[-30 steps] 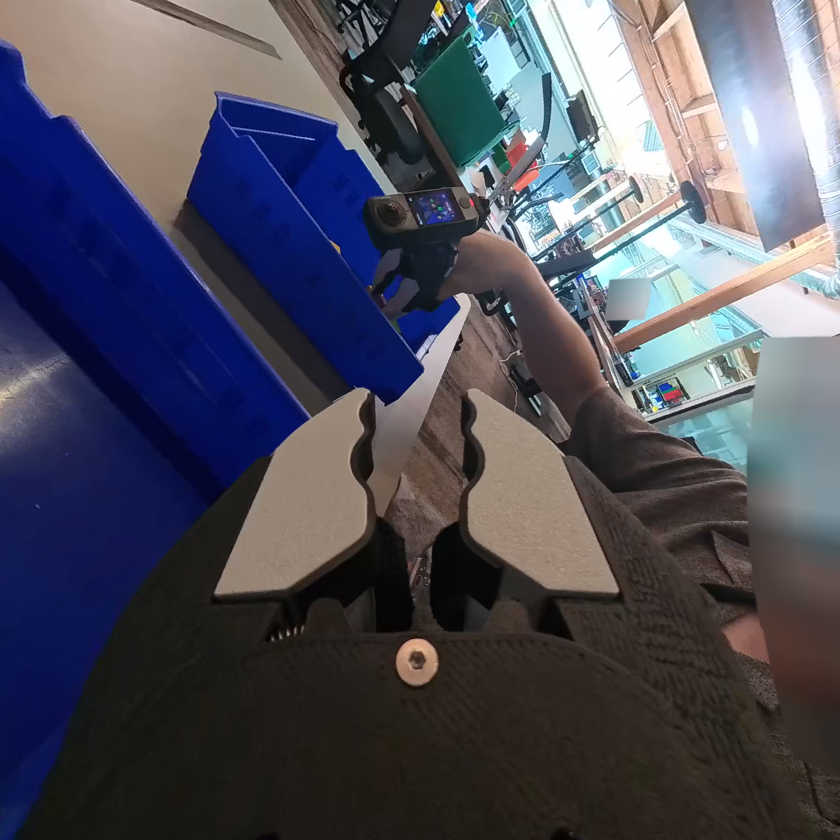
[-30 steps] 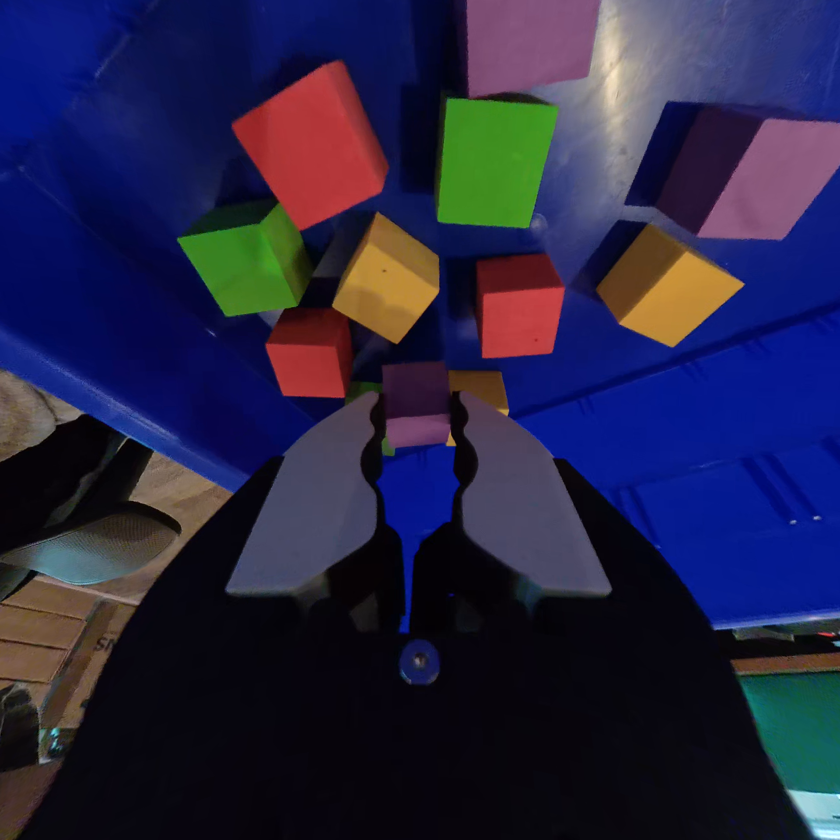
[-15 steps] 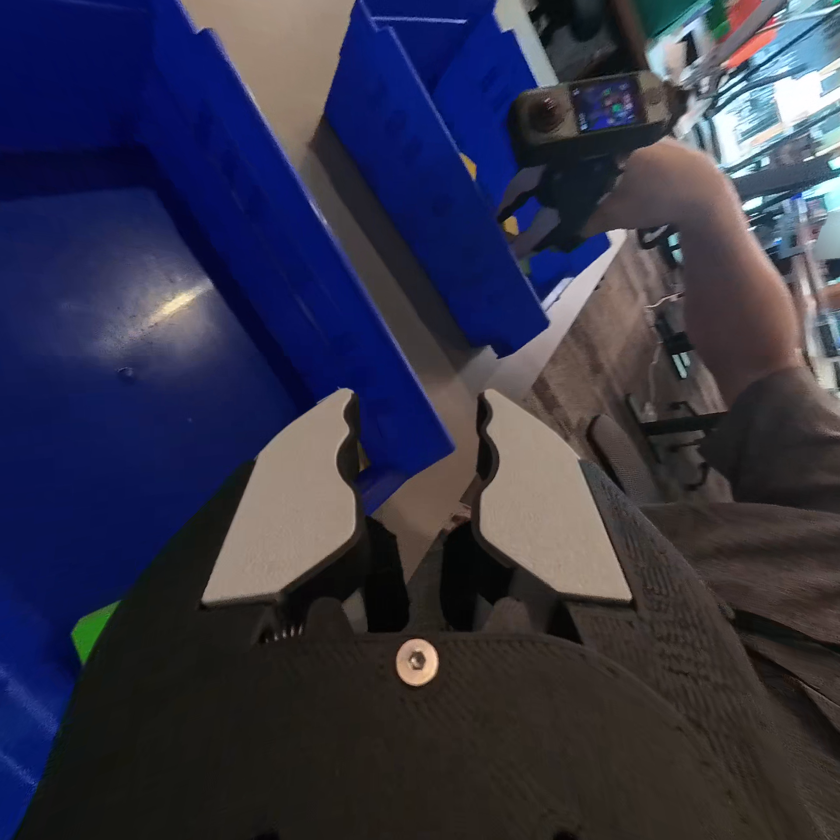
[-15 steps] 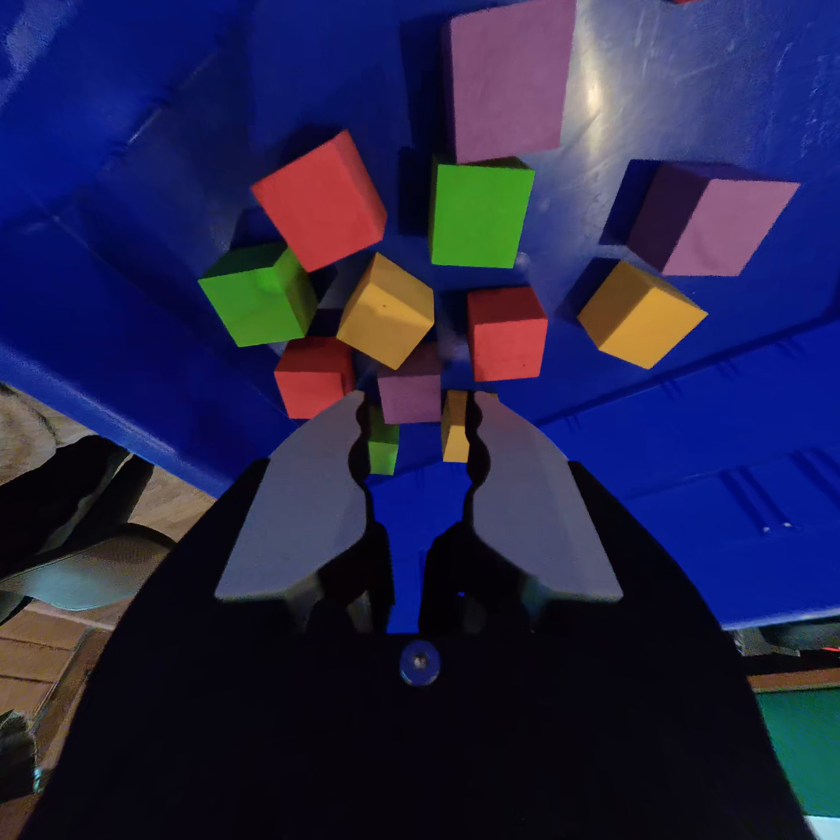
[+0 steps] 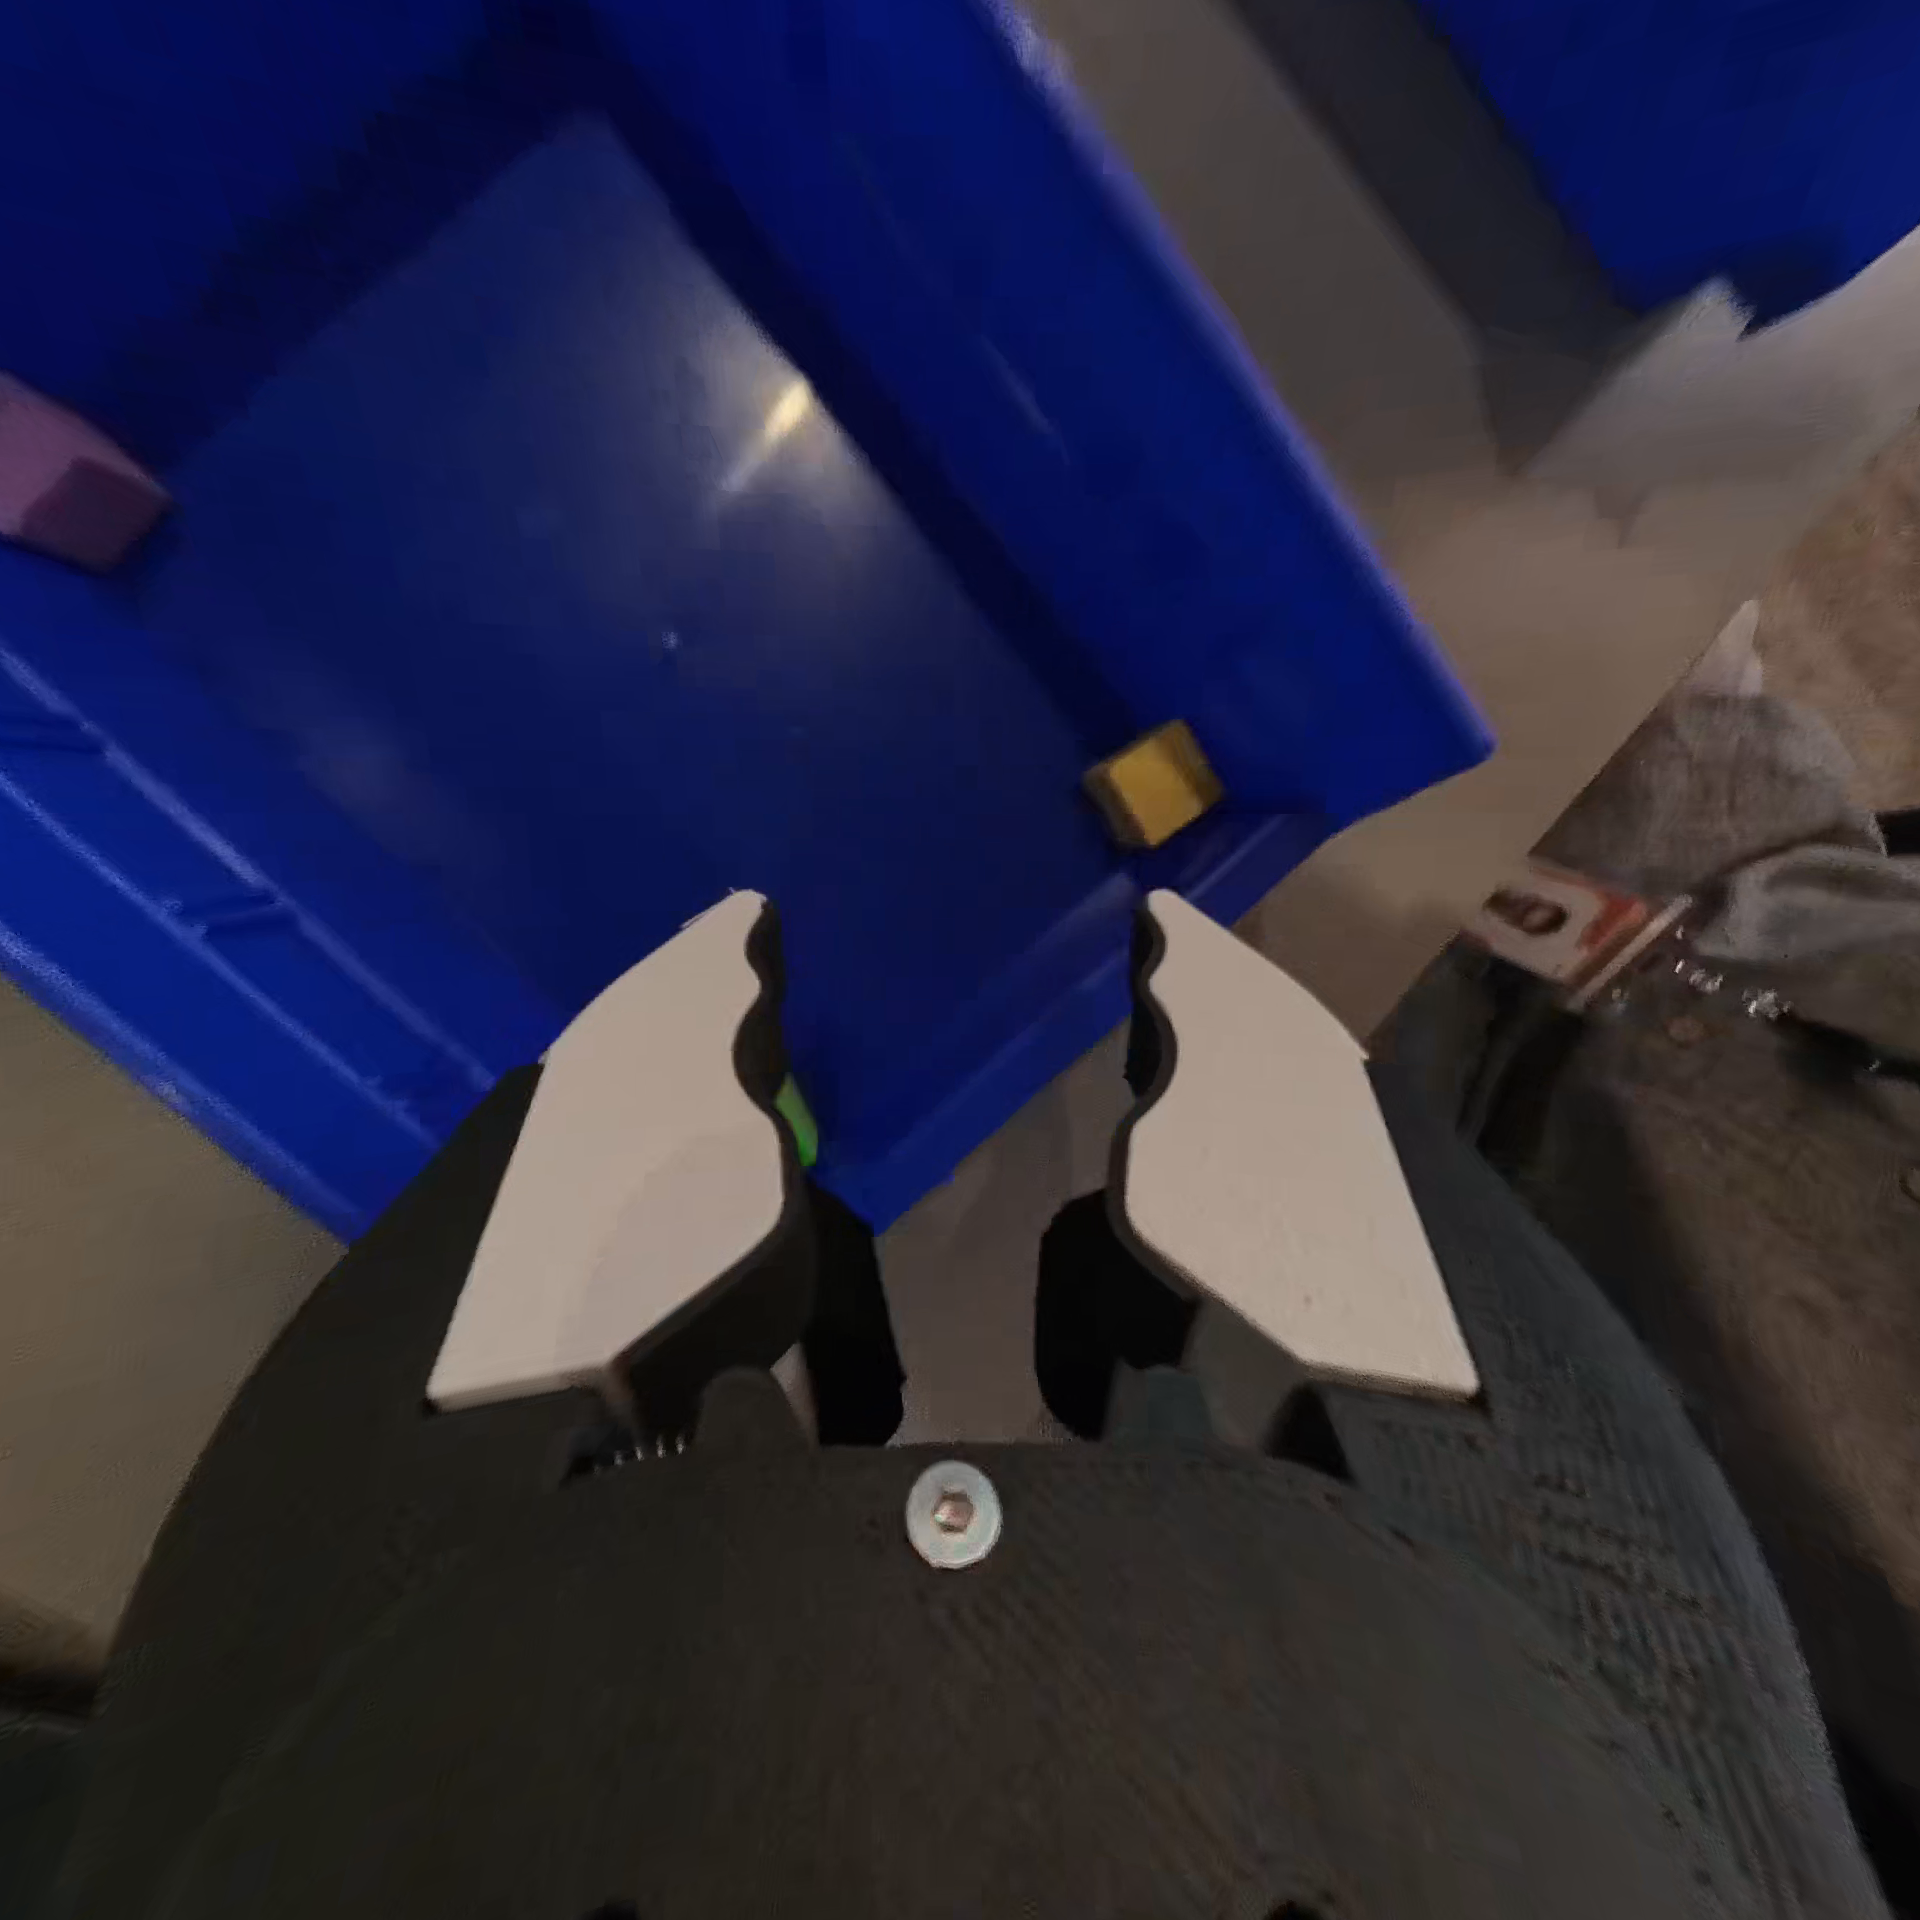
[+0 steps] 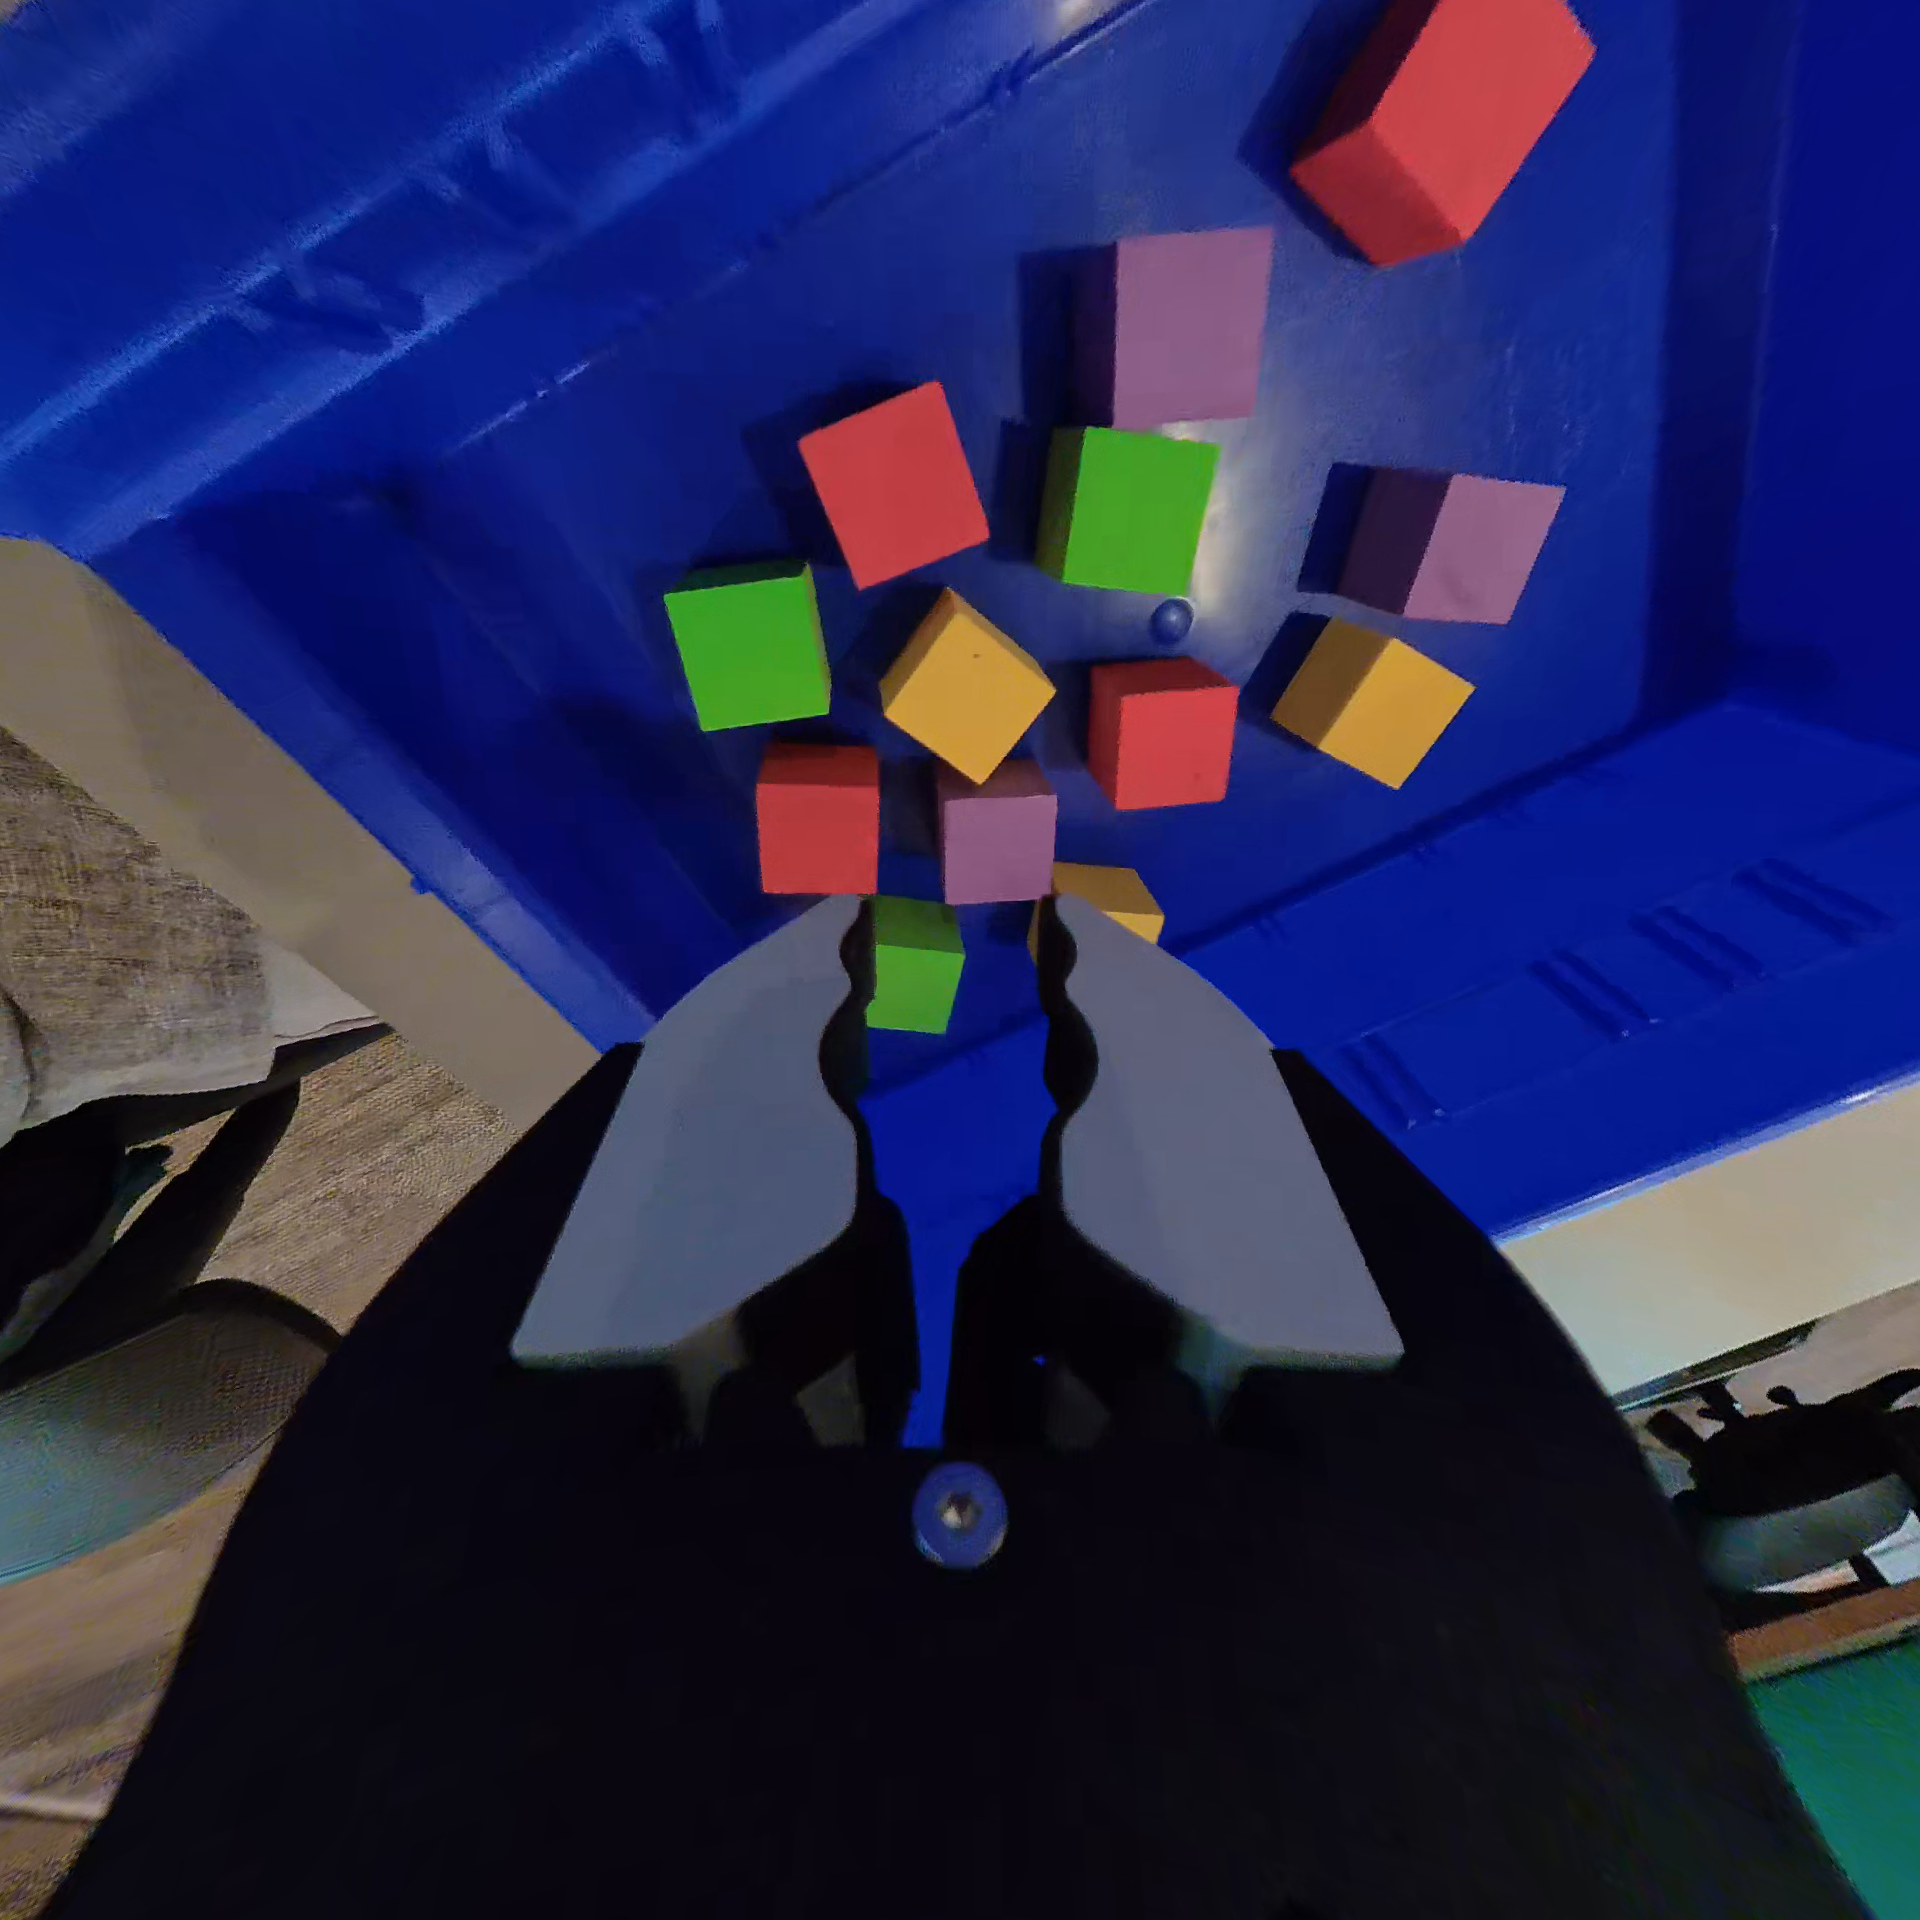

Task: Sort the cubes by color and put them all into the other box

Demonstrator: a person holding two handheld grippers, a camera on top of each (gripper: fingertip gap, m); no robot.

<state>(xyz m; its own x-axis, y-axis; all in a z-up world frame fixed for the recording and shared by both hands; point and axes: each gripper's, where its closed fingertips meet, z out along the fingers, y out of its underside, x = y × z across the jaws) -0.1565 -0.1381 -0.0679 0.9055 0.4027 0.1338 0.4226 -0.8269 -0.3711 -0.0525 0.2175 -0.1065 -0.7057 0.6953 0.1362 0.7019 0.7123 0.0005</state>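
Left gripper (image 5: 951, 914): jaws spread wide and holding nothing, above the near corner of a blue bin (image 5: 1091, 416); a purple block (image 5: 62, 488) is cut off at the frame's left edge, a green block (image 5: 798, 1117) shows only as a sliver behind the left finger, and a yellow block (image 5: 1148, 781) sits in the blurred corner. Right gripper (image 6: 951, 920): jaws parted, empty, over a second bin (image 6: 1558, 987) of blocks. A small green block (image 6: 914, 966) lies between the tips, apparently below them, and a yellow one (image 6: 1112, 899) is half hidden by the right finger.

dim indoor light, both views wide-angle and bent at the edges.
left view is motion-blurred, with a glare spot on the blue bin (image 5: 790, 416); right view is sharper, cubes throwing dark shadows.
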